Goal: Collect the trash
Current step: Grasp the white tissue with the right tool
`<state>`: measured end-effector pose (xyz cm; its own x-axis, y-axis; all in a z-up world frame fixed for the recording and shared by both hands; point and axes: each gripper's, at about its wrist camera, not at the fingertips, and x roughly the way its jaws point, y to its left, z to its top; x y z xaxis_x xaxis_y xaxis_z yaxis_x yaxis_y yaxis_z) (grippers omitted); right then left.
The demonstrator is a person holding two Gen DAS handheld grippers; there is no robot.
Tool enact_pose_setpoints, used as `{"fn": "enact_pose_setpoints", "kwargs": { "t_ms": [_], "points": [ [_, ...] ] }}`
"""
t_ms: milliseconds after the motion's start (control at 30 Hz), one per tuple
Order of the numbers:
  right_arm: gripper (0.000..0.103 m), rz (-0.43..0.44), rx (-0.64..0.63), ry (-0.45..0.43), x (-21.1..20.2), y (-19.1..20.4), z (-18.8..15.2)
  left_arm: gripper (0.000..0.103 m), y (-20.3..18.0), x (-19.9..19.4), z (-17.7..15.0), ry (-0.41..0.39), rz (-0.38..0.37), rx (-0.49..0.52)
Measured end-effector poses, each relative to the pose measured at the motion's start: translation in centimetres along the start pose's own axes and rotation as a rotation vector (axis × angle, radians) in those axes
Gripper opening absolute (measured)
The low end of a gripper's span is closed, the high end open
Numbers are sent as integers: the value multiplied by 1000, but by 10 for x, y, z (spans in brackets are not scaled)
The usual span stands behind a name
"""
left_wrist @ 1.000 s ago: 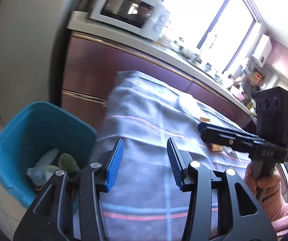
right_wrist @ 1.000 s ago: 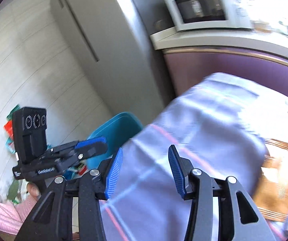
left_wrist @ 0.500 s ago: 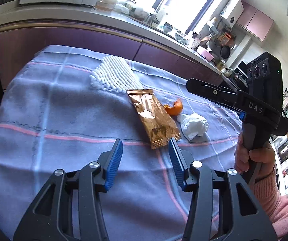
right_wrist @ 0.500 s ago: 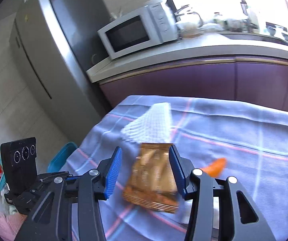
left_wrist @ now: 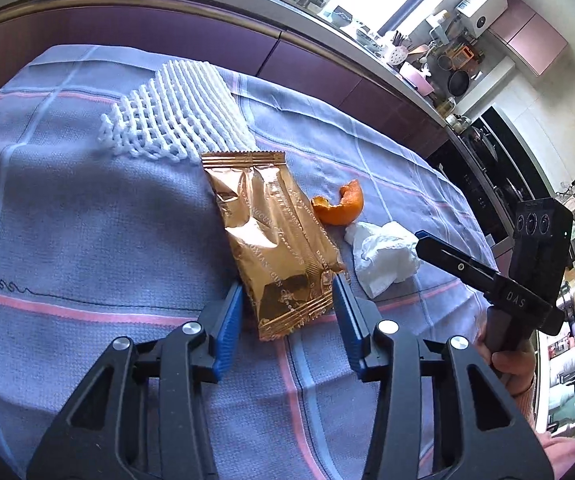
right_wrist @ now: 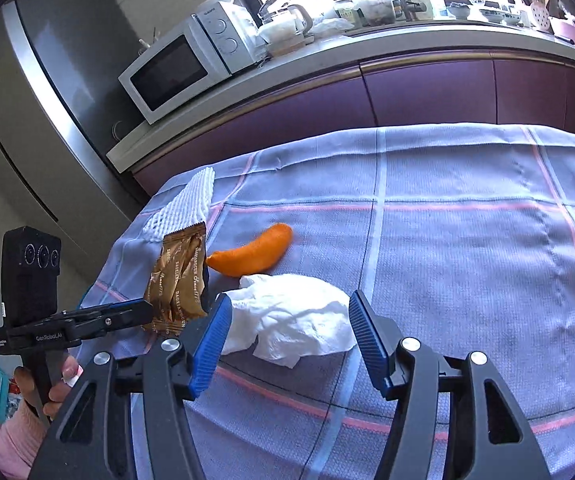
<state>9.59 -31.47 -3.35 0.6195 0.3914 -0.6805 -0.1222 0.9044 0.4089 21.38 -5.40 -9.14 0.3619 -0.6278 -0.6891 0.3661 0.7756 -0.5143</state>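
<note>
The tabletop (right_wrist: 467, 240), covered with a checked cloth, carries four pieces of trash near its left edge: a white net (left_wrist: 175, 116) at the far side, a gold wrapper (left_wrist: 275, 240) just touching it, then a crumpled tissue (right_wrist: 295, 320) and an orange peel (right_wrist: 253, 256). The left gripper (left_wrist: 287, 312) is spread wide around the near end of the wrapper. The right gripper (right_wrist: 287, 332) is spread too, with the tissue between its fingers.
</note>
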Motion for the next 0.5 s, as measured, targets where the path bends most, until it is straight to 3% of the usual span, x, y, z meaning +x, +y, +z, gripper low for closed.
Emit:
{"fn": "enact_pose_setpoints", "kwargs": {
  "t_ms": [67, 133, 200, 300, 500],
  "points": [
    [58, 1, -1, 5, 3, 0, -3, 26, -1, 4, 0, 3, 3, -3],
    [51, 9, -2, 8, 4, 1, -6, 20, -1, 6, 0, 7, 12, -7],
    [46, 13, -6, 15, 5, 3, -7, 17, -1, 6, -1, 2, 22, -7],
    [30, 25, -11, 23, 4, 4, -9, 13, -2, 3, -3, -11, 18, -2],
    [20, 47, -28, -2, -9, 12, -12, 8, -8, -17, -10, -52, -10, 23]
  ]
}}
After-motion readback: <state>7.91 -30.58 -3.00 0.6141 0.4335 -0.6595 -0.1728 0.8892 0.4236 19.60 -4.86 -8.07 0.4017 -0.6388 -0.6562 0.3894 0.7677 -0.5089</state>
